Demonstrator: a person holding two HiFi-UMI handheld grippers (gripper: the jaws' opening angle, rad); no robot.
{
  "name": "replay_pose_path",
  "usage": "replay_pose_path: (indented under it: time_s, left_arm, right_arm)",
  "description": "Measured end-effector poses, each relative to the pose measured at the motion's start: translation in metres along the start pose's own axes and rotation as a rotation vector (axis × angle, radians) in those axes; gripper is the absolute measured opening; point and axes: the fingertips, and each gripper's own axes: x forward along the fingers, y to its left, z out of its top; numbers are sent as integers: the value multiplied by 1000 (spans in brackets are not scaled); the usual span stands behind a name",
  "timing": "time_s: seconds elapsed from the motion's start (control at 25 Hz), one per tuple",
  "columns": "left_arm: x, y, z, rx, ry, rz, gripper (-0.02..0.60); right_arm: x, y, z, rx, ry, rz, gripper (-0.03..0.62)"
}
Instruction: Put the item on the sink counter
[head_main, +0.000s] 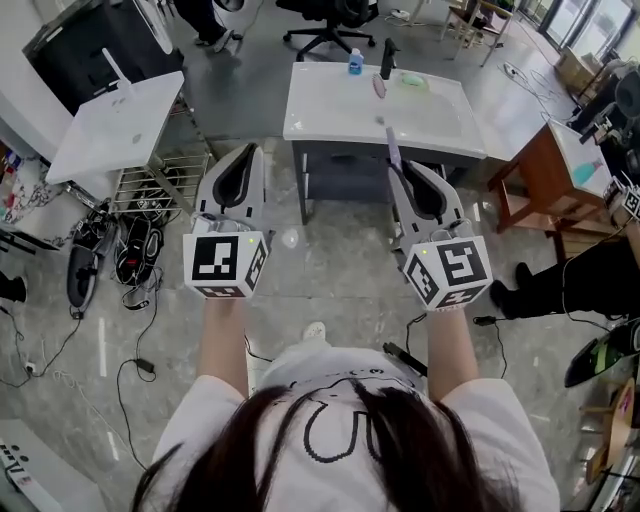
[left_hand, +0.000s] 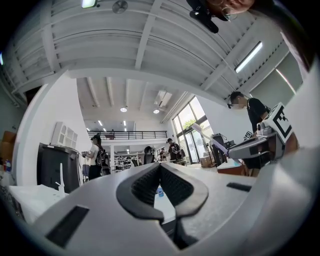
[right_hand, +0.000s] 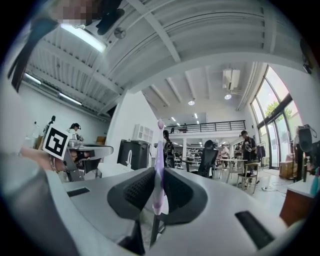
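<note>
between right gripper (right_hand: 159, 171) fingers (right_hand: 136, 192), purple item (right_hand: 159, 150)

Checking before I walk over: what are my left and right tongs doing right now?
Left tongs: closed, nothing between them.
Right tongs: closed on a slim lilac stick.

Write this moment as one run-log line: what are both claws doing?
stage: item held, not yet placed | right claw: shut on slim purple item | left claw: shut, empty | sink counter: ahead, beyond both claws
</note>
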Motion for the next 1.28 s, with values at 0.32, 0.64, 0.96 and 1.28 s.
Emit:
replay_pose_path:
  time_s: [0.32, 0.64, 0.96, 1.28]
  left_arm:
    - [44, 50, -20, -10, 10, -14, 9]
    - [68, 73, -39, -6, 24, -2, 9]
    - [112, 103, -62, 5, 39, 30, 9]
    - [191, 143, -87, 13, 62, 42, 9]
  right_arm:
    - [61, -8, -7, 12, 23, -45, 75]
    - [104, -21, -20, 18, 44, -32, 75]
    - [166, -39, -39, 29, 49, 6, 75]
    - [253, -78, -56, 62, 63, 24, 75]
